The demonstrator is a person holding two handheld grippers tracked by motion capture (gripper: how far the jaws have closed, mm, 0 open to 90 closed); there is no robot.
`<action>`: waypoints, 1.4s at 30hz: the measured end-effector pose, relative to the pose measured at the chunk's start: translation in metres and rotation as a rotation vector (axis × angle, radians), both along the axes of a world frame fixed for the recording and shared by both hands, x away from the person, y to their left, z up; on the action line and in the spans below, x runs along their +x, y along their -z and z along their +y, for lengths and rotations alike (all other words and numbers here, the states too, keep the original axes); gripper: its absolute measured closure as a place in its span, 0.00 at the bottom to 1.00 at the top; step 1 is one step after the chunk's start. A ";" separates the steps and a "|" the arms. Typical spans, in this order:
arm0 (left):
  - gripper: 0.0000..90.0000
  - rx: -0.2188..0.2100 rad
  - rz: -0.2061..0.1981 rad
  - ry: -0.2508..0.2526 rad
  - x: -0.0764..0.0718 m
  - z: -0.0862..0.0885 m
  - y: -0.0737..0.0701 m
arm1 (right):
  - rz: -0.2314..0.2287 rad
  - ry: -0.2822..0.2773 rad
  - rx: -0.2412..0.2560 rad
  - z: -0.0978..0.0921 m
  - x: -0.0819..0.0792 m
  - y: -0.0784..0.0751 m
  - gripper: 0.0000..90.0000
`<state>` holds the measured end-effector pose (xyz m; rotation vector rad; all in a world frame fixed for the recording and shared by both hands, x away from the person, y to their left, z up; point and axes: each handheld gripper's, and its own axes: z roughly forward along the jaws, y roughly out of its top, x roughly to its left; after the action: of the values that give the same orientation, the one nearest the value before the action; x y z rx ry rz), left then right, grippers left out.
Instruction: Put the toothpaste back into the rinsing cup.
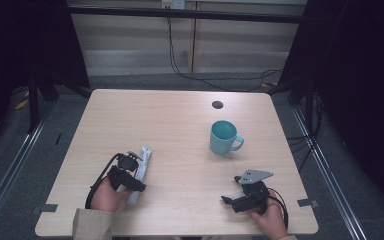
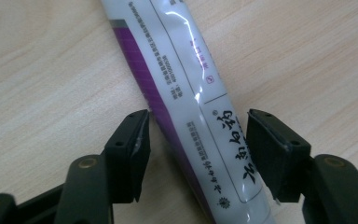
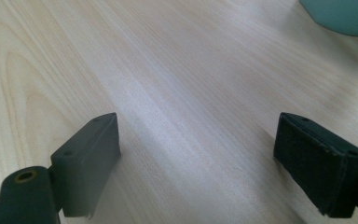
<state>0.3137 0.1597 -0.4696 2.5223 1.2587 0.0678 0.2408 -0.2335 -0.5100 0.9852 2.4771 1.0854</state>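
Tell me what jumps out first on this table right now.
The teal mug stands upright right of the table's centre, handle pointing right. Near the front left edge lies a white and purple tube, and the left gripper straddles it with open fingers, a gap showing on each side. The right gripper is open over bare wood at the front right.

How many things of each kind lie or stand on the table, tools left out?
Tubes: 1, the white tube lying between the left tool's open jaws.
Mugs: 1, the teal mug.
Total: 2.
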 end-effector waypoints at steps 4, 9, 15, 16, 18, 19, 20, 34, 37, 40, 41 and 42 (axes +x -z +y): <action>0.46 0.007 -0.001 -0.010 0.000 -0.002 0.000 | 0.000 0.000 0.000 0.000 0.000 0.000 0.15; 0.48 0.030 -0.018 -0.018 -0.002 -0.004 0.000 | 0.000 -0.002 0.000 0.000 0.000 0.000 0.15; 0.57 0.072 -0.024 -0.003 -0.004 -0.006 -0.001 | 0.000 0.000 0.000 0.000 0.000 0.000 0.15; 0.57 0.075 -0.022 0.003 -0.004 -0.006 -0.001 | 0.000 0.000 0.000 0.000 0.000 0.000 0.15; 0.64 0.072 -0.023 0.004 -0.004 -0.005 -0.002 | 0.000 0.000 0.000 0.000 0.000 0.000 0.15; 0.64 0.072 -0.023 0.007 -0.004 -0.005 -0.002 | 0.000 0.000 0.000 0.000 0.000 0.000 0.15; 0.68 0.076 -0.019 0.026 -0.004 -0.005 -0.002 | 0.000 0.000 0.000 0.000 0.000 0.000 0.15; 0.82 0.070 -0.069 0.059 -0.004 -0.002 -0.003 | 0.000 0.001 -0.001 0.000 0.000 0.000 0.15; 0.82 0.065 -0.069 0.068 -0.003 0.000 -0.004 | 0.001 0.000 0.001 0.000 0.000 0.000 0.15; 0.83 0.046 -0.077 0.062 -0.003 0.002 -0.004 | 0.000 0.001 0.000 0.000 0.000 0.000 0.15; 0.83 0.039 -0.079 0.061 -0.003 0.002 -0.004 | 0.001 0.002 0.000 0.000 0.000 0.000 0.15; 0.83 0.027 -0.078 0.058 -0.003 0.003 -0.004 | 0.001 0.005 0.001 0.000 0.000 0.000 0.15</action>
<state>0.3107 0.1622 -0.4651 2.5510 1.1618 0.1688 0.2410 -0.2331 -0.5101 0.9919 2.4735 1.0845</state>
